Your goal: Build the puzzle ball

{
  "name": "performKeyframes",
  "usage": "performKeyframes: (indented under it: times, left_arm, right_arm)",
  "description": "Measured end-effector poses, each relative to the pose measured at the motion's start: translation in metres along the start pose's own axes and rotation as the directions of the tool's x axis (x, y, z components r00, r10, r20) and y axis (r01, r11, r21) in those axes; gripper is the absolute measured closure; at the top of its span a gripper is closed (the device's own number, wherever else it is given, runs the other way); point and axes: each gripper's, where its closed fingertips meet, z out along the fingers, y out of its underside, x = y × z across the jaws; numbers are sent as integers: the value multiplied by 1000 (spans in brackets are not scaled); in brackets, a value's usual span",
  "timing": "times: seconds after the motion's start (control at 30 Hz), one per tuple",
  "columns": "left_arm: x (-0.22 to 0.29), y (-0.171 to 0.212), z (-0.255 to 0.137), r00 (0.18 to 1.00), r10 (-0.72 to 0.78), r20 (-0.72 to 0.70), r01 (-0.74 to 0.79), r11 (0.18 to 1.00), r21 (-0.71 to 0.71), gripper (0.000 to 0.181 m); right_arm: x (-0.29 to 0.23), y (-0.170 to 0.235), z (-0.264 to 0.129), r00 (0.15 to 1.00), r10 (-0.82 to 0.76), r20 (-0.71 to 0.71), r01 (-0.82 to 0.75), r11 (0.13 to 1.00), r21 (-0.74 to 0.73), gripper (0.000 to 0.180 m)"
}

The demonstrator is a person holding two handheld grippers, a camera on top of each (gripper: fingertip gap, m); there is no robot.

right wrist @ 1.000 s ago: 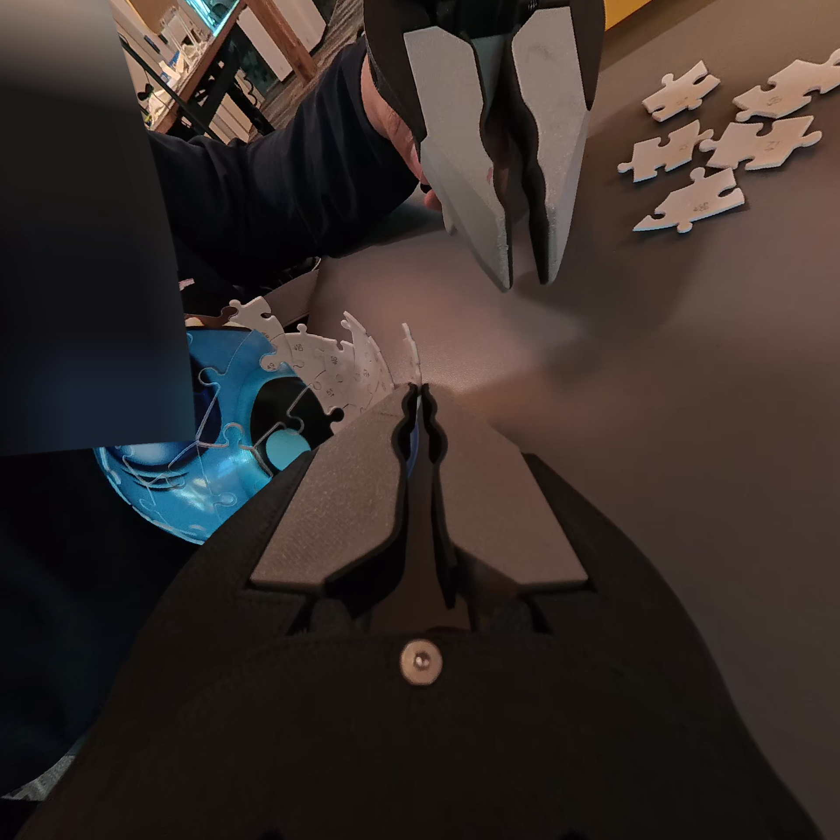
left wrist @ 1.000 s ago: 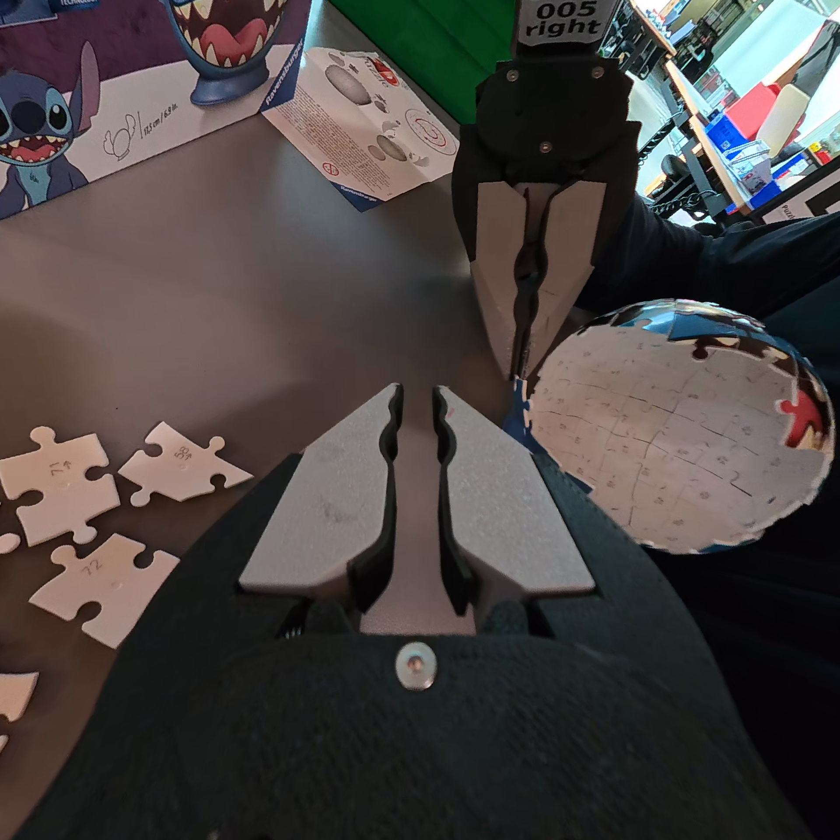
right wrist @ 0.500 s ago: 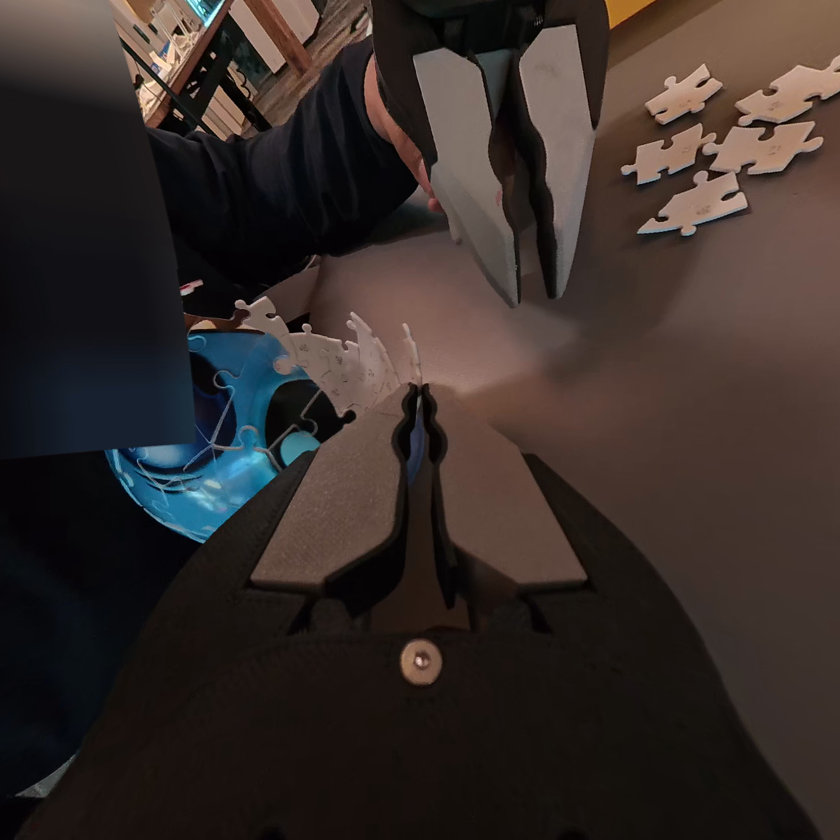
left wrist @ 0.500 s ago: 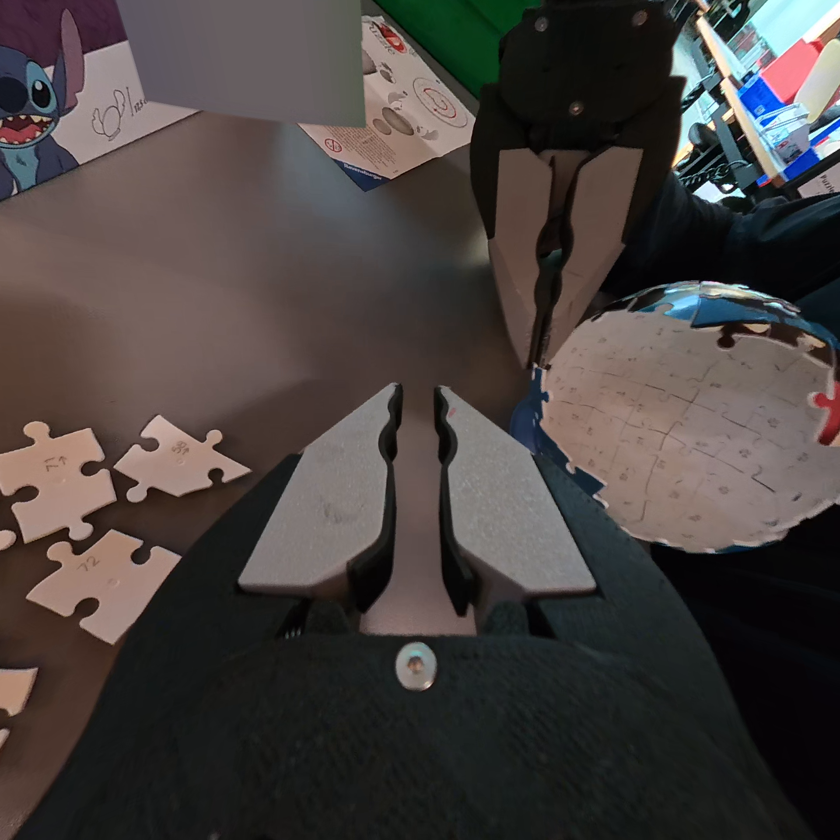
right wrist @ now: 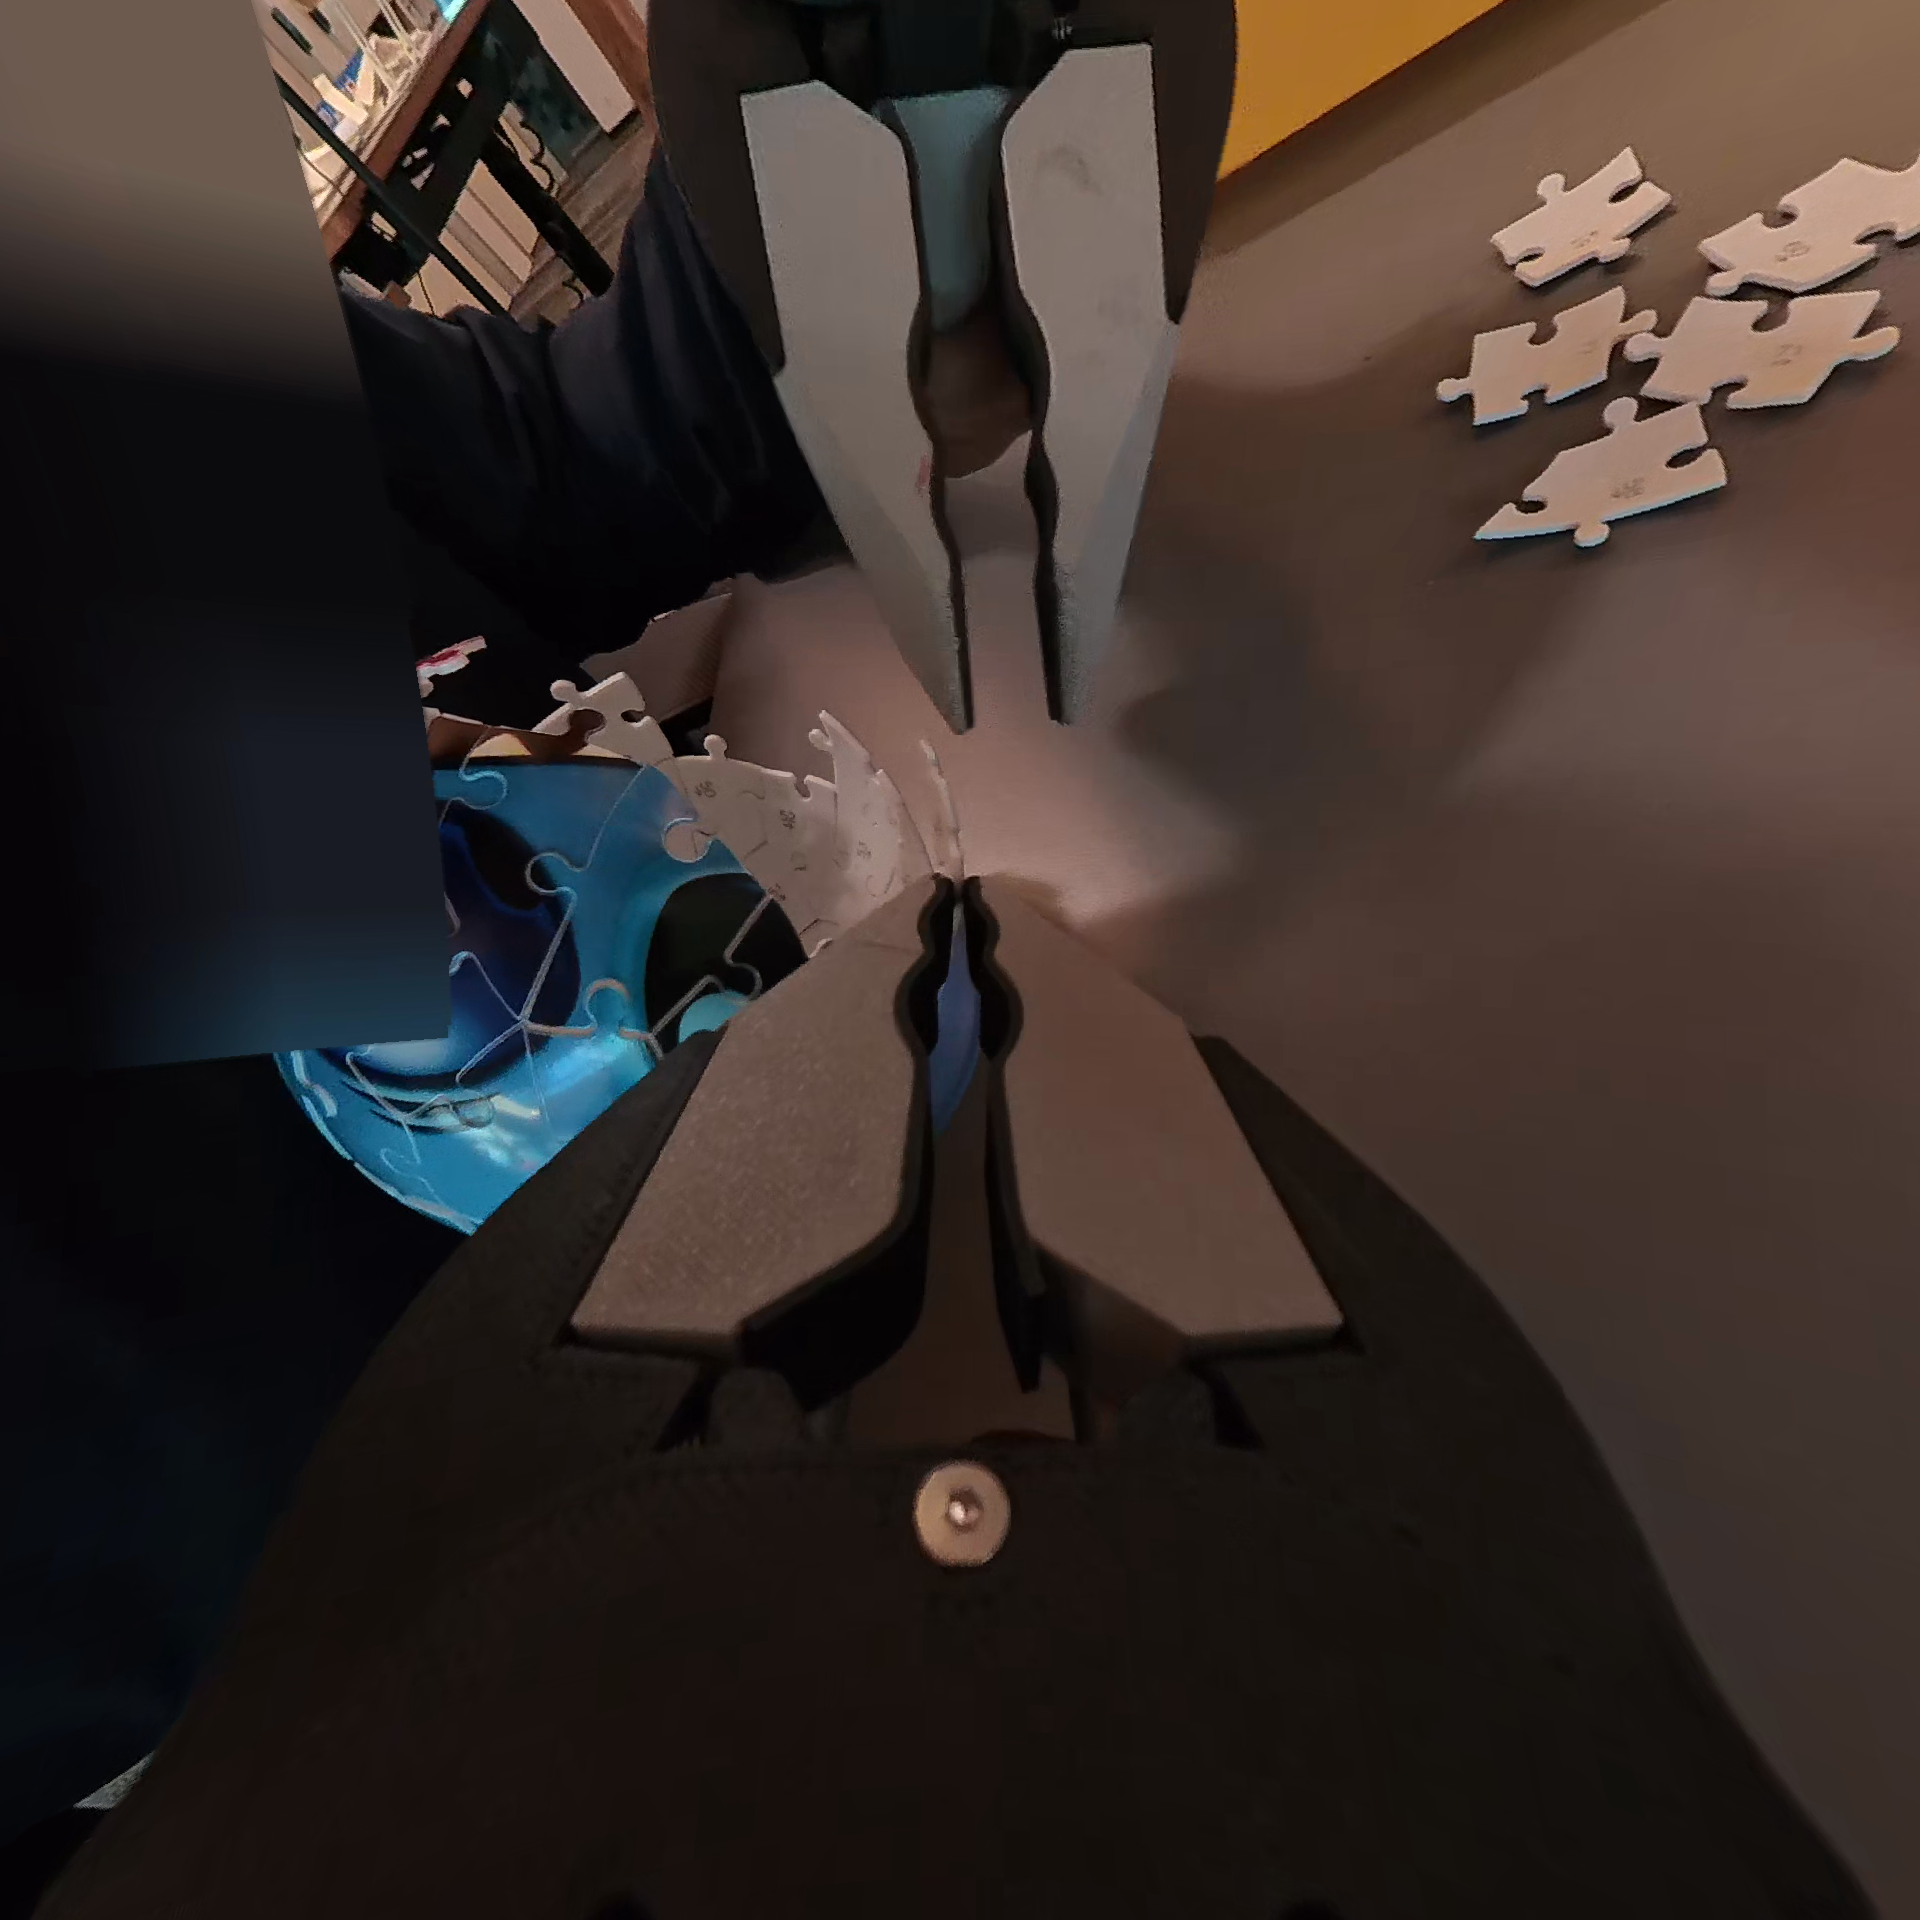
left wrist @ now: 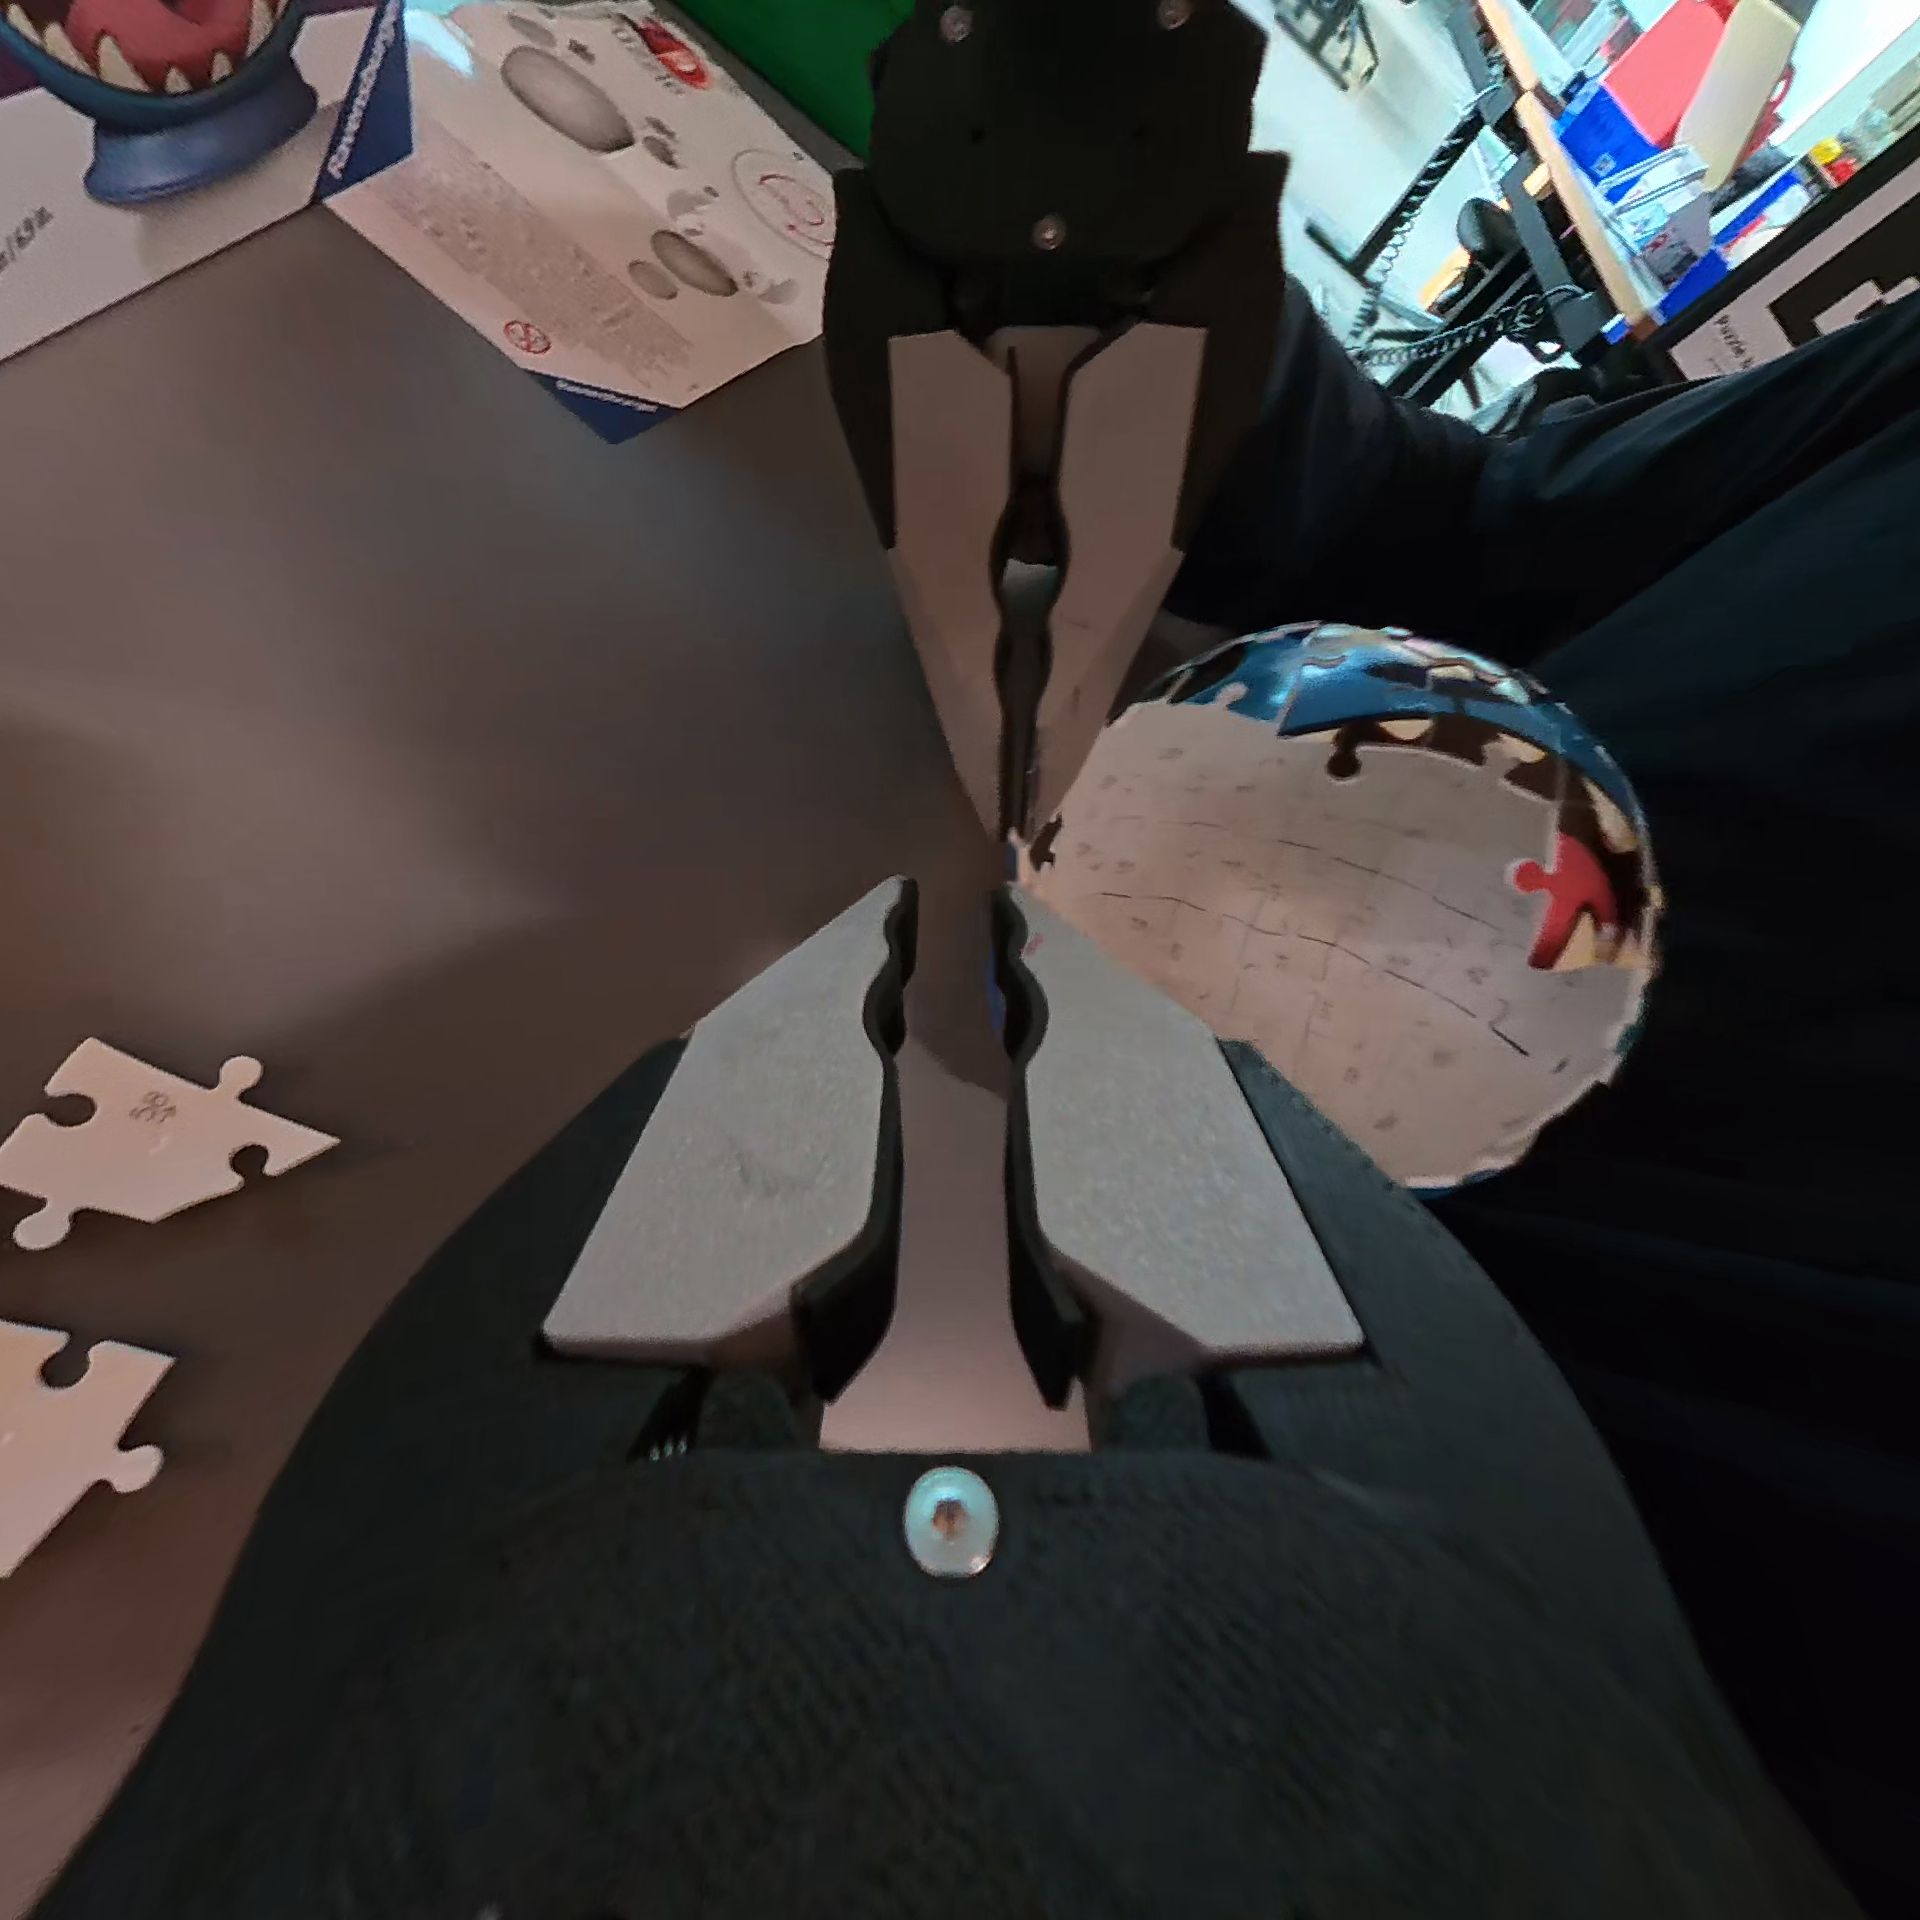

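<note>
Spreading across both views is the dark desk point(left wrist: 312, 644), with a box point(left wrist: 156, 156) and a leaflet point(left wrist: 623, 229) at its far side. Off the desk's near edge, over the person's dark clothing, hangs the ball point(left wrist: 1340, 935): a half-built shell, white and numbered inside, blue outside, with a jagged unfinished rim. The right tongs point(left wrist: 1016, 826) are clamped on that rim, with blue shell showing between their closed tips in the right wrist view. The left tongs point(left wrist: 954, 914) are empty, parted by a narrow gap, with their tips just beside the gripped bit of rim; whether they touch it I cannot tell. Loose pieces point(right wrist: 1662, 343) lie white side up in a small cluster on the desk, well apart from the ball. By my reading, the step in hand is steadying the shell between placements, or a regrip, since no piece is being carried. The next move likely calls for the left tongs to either pinch the rim so the right can shift, or turn away to fetch a loose piece, picking it by an edge so its tab stays free to press into the rim.
</note>
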Motion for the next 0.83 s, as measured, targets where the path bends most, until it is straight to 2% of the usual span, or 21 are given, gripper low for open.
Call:
performKeyframes:
  times: [0.3,0.6,0.83]
  left_arm:
    - [11,-3,-3,998,1,-55,0,1000,14,169]
    - [16,6,7,997,2,-75,-5,1000,-31,167]
    - [17,9,10,997,14,-74,-17,999,-48,173]
  right_arm:
    - [0,1,1,1000,3,4,-3,1000,-7,180]
    - [0,1,2,1000,4,1,-4,1000,-7,180]
    - [-2,3,4,1000,1,11,-1,1000,-15,180]
